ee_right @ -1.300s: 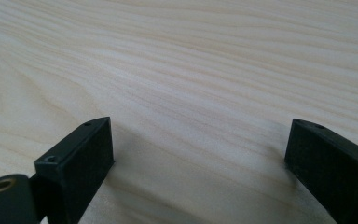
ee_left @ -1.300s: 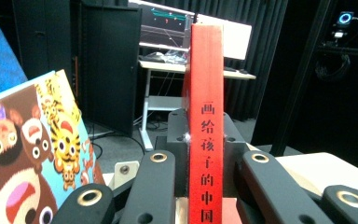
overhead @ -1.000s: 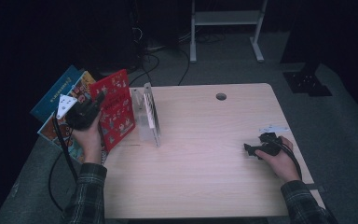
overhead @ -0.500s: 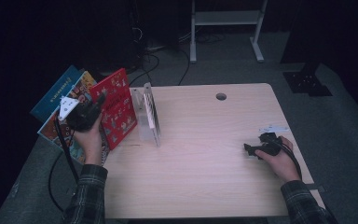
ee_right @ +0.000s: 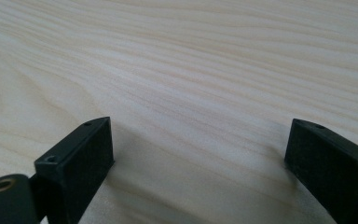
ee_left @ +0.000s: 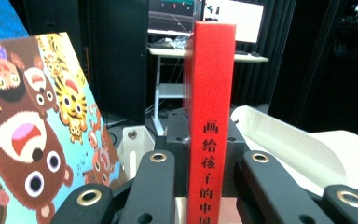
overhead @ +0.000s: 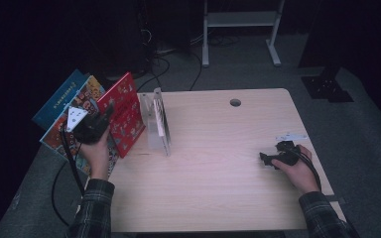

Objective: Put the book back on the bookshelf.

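A red book [overhead: 127,113] stands tilted at the table's left edge, with my left gripper [overhead: 108,113] shut on its spine. In the left gripper view the red spine [ee_left: 212,107] with black characters rises between the two black fingers [ee_left: 154,186]. Just right of the book stands a clear book stand [overhead: 158,126], seen as a white curved wall [ee_left: 284,140] in that view. My right gripper [overhead: 270,159] rests open on the table near the right edge. Its fingers [ee_right: 81,156] are wide apart over bare wood, with nothing between them.
Two more books lean left of the red one, a blue one [overhead: 59,96] and a cartoon-animal one [overhead: 82,101], the latter with a bear cover [ee_left: 28,140]. The wooden table [overhead: 218,168] has a cable hole [overhead: 235,102] at the back. A white label [overhead: 291,136] lies by the right hand.
The red book has turned a little more upright and edge-on in the left gripper. The right hand and its gripper have stayed put.
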{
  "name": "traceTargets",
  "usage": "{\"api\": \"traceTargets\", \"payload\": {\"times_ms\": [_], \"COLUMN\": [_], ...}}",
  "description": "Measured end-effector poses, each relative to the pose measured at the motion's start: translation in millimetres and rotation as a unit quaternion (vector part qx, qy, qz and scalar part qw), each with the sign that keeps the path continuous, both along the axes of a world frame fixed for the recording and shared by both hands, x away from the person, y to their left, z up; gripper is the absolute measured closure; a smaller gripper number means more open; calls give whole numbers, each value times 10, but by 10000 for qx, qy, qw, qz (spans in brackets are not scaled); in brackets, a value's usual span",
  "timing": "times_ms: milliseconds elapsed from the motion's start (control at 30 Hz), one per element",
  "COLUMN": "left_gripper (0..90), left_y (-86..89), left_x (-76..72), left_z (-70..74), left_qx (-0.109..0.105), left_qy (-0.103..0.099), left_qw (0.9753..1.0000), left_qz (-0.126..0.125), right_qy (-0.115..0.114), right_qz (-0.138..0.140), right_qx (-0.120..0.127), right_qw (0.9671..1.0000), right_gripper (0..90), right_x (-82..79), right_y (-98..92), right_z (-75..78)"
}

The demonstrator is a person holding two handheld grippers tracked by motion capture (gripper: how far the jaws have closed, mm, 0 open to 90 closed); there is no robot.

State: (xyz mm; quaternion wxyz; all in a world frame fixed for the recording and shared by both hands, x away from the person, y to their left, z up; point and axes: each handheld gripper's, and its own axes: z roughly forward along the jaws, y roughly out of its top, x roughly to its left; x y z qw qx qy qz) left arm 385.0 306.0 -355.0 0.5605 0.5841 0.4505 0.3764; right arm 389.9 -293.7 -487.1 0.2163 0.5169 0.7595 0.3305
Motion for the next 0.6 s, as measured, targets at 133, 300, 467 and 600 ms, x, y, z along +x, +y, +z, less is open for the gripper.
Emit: {"api": "traceTargets", "payload": {"times_ms": [133, 300, 467, 600], "left_gripper": [795, 792, 791, 764], "left_y": [8, 5, 18, 23], "left_x": [-11, -41, -72, -82], "left_z": [-8, -37, -60, -60], "left_qx": [37, 82, 67, 7], "left_qy": [127, 244, 313, 344], "left_qw": [9999, 9997, 9995, 9994], "left_qz": [-1, -4, 15, -43], "right_qy": [-2, -2, -2, -1], "right_qz": [0, -1, -2, -2], "right_qx": [0, 1, -1, 0], "right_qw": [10000, 10000, 10000, 10000], "right_gripper": [69, 69, 69, 69], "right_x": [0, 0, -1, -1], "right_y": [0, 0, 0, 0], "right_z": [0, 0, 0, 0]}}
